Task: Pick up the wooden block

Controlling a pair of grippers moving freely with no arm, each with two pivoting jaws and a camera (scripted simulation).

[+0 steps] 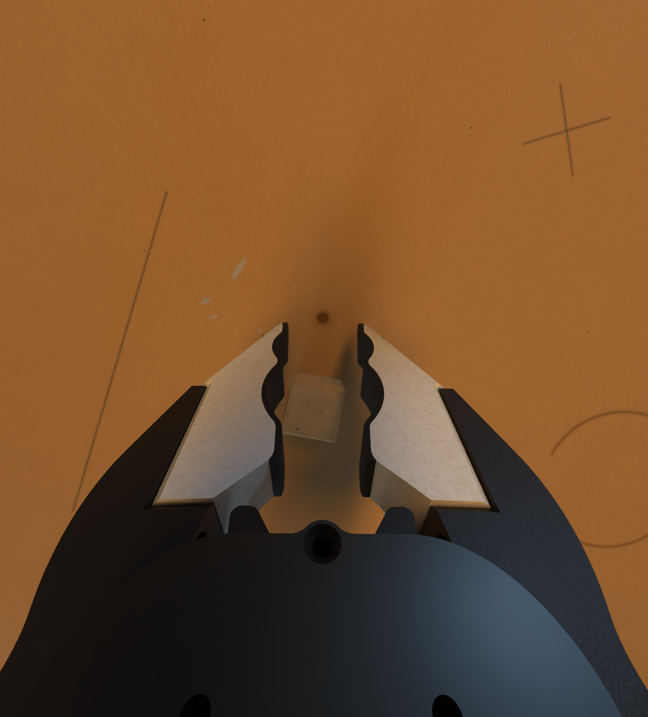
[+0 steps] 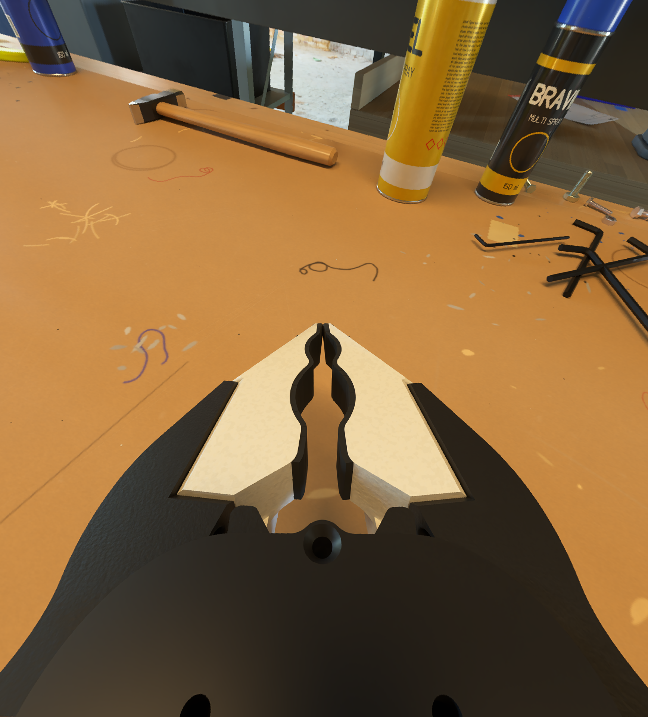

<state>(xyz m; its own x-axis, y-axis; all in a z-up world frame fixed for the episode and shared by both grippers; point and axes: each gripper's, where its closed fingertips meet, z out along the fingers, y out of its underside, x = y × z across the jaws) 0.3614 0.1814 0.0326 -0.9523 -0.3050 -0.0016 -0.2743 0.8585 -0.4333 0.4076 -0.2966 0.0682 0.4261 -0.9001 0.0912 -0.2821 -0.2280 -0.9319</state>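
A small pale wooden block (image 1: 313,410) lies on the orange table, seen from above in the left wrist view. My left gripper (image 1: 322,329) is open and points down over it, with the block between its two fingers, close to the left finger (image 1: 276,407) and apart from the right one. The block sits slightly turned. My right gripper (image 2: 323,328) is shut and empty, low over the table. The block does not show in the right wrist view.
A hammer (image 2: 233,126) lies at the back of the table. A yellow spray can (image 2: 427,108) and a black spray can (image 2: 535,116) stand at the back right, a blue can (image 2: 41,38) at the back left. Hex keys (image 2: 601,264) and bolts (image 2: 586,194) lie at the right.
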